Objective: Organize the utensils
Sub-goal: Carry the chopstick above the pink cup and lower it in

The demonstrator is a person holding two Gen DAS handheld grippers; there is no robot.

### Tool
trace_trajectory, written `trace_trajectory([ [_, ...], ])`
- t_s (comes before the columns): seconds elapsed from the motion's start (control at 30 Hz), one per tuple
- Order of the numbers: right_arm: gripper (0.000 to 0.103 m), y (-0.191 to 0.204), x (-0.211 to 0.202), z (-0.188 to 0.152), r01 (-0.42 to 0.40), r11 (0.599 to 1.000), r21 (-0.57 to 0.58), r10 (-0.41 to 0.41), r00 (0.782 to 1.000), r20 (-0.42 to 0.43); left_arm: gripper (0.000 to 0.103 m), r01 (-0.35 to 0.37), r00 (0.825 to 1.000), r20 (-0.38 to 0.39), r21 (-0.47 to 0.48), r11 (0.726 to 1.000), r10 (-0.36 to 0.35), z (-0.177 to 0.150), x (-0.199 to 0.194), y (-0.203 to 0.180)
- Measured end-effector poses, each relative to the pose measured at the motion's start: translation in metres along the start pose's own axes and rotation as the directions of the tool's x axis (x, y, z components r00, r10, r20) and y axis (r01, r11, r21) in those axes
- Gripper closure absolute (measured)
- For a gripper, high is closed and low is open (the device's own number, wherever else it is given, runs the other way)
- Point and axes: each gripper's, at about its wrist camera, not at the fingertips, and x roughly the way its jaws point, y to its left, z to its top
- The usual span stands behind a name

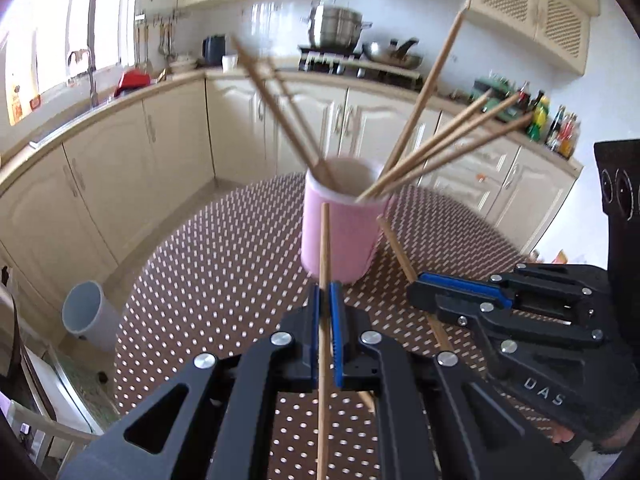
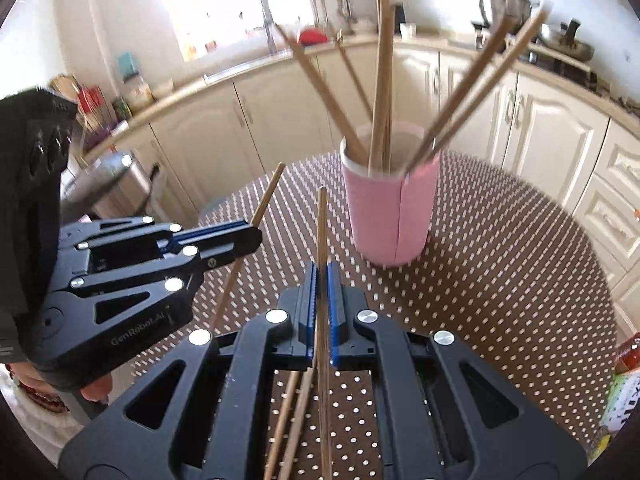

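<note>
Polka-dot counter [image 1: 224, 264] under both claws. Pink cup [image 1: 340, 232] stands upright just ahead of L claw [image 1: 325, 300], ahead-right of R claw [image 2: 322, 280]; several chopsticks lean in it. Each claw is clamped on one wooden chopstick: L chopstick [image 1: 324, 240], R chopstick [image 2: 321, 224], tips pointing toward cup. Two loose chopsticks [image 2: 294, 412] lie on counter below R claw.
</note>
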Motion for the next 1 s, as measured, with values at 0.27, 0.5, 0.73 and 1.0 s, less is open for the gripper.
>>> trace_trajectory([
  [0.27,0.097,0.027,-0.058,0.020,0.016,0.999,-0.030,-0.010,0.986,0.164,0.097,0.029,0.992,0.120,0.013,1.000,-0.030,0.013,-0.057,-0.018],
  [0.5,0.097,0.027,-0.083,0.025,0.045,0.999,-0.022,-0.038,0.967,0.251,0.098,0.042,0.985,0.165,0.007,0.999,-0.042,0.018,-0.077,-0.024],
  [0.73,0.097,0.001,-0.118,0.037,0.095,0.995,0.038,-0.102,0.926,0.364,0.098,0.046,0.974,0.220,0.002,0.999,-0.045,0.044,-0.082,-0.021],
  [1.0,0.097,-0.035,-0.129,0.060,0.148,0.984,0.100,-0.177,0.885,0.431,0.098,0.033,0.956,0.291,-0.018,0.999,-0.026,0.081,-0.082,-0.017],
])
